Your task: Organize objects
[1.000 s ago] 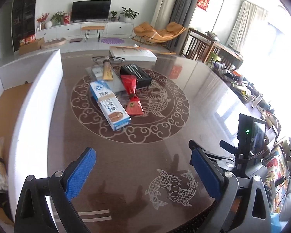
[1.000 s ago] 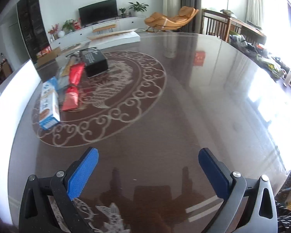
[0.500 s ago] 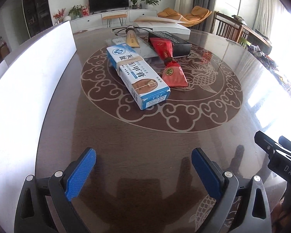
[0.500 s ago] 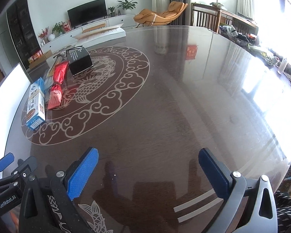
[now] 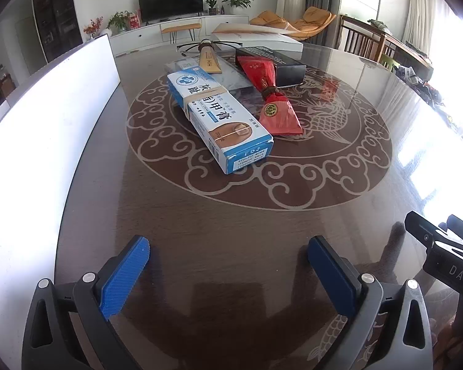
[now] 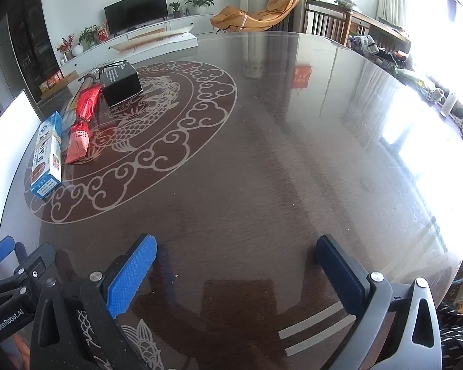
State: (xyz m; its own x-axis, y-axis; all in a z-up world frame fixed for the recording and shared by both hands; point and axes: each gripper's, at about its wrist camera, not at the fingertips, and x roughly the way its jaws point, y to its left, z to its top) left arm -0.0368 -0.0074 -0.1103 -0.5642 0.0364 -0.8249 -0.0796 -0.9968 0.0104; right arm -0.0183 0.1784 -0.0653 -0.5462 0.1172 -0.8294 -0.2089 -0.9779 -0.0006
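A blue and white ointment box (image 5: 219, 117) lies on the dark round table (image 5: 231, 222), with a red tied packet (image 5: 271, 98) beside it on the right. Behind them lie a black box (image 5: 274, 61), a tan tube (image 5: 209, 60) and a pair of glasses (image 5: 210, 45). My left gripper (image 5: 228, 265) is open and empty, hovering above the table in front of the blue box. My right gripper (image 6: 236, 266) is open and empty over bare table; the blue box (image 6: 47, 157), red packet (image 6: 81, 123) and black box (image 6: 120, 83) lie far to its left.
A white open box (image 5: 46, 141) stands along the table's left edge. A flat white box (image 5: 256, 35) lies at the table's far side. The right gripper's body (image 5: 447, 252) shows at the left view's right edge. Chairs and clutter stand beyond the table on the right.
My left gripper has moved forward toward the blue box, which now looks larger and nearer. My right gripper has shifted slightly; the left gripper has come into its lower left corner.
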